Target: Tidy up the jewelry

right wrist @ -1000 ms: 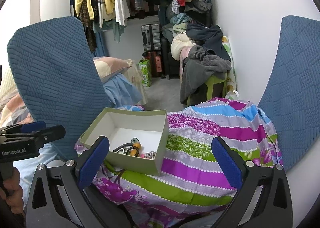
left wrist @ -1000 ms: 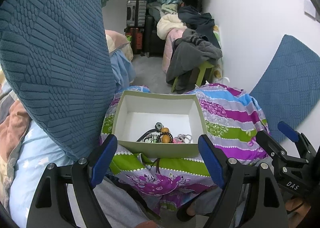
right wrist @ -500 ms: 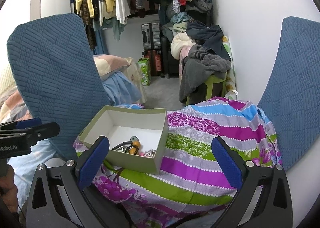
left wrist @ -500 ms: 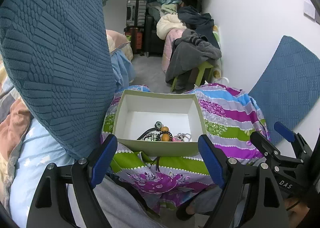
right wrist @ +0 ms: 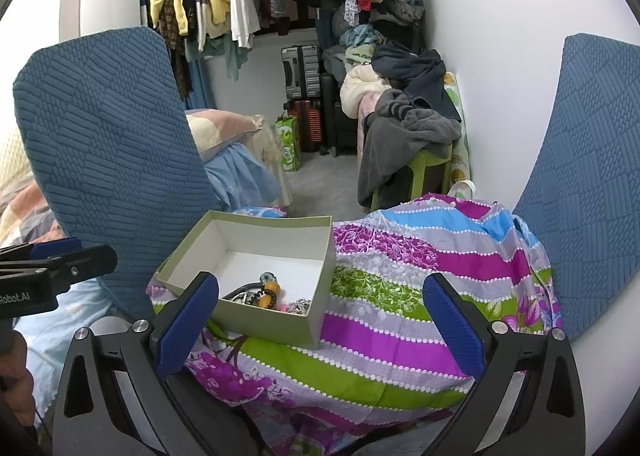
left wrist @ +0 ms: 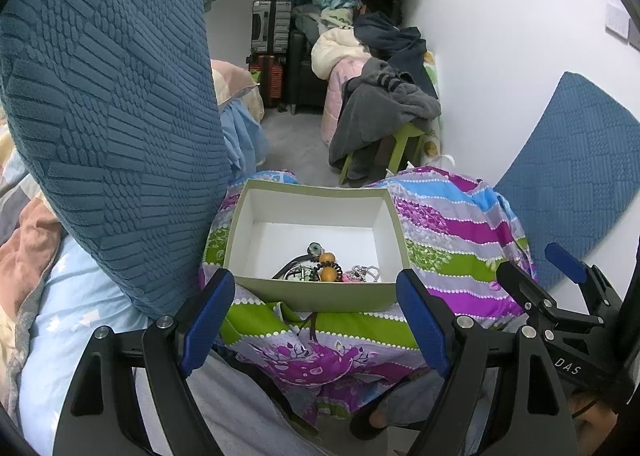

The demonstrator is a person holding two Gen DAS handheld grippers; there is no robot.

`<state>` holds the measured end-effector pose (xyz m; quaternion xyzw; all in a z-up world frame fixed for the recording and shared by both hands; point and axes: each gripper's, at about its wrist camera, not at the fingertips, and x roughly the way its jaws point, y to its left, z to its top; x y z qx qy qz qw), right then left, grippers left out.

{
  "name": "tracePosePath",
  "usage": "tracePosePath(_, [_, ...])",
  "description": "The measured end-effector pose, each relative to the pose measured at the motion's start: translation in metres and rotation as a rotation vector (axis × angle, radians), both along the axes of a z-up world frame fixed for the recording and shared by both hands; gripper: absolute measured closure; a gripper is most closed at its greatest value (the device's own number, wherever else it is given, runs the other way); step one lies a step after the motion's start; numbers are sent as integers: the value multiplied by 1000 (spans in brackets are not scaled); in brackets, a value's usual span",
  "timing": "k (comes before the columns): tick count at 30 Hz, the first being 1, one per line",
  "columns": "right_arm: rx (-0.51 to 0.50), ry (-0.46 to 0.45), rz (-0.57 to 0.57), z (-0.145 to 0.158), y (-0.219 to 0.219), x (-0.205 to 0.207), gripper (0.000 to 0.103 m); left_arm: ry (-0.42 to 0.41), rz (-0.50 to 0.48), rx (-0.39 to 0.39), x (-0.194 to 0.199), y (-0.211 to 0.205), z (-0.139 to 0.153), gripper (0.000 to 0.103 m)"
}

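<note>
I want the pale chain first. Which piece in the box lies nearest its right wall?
The silvery bead chain: it lies rightmost along the front wall of the box, right of the orange-bead bracelet.

Inside the box (left wrist: 316,294), just ahead of the left gripper (left wrist: 316,316), the jewelry (left wrist: 326,270) is a tangle too small to sort into separate pieces, its lower part hidden behind the near wall. In the right wrist view, the left gripper's body is cut off by the frame's left edge, as is the hand (right wrist: 14,380) holding it.
</note>
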<state>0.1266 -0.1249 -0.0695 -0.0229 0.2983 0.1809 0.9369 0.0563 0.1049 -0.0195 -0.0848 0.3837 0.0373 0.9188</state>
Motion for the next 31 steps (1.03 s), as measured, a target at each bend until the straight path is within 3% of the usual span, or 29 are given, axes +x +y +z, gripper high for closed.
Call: tracePosePath(31, [2,14,5,-5,3,-2,0,-5,-13,-12,-2,-2,5,20])
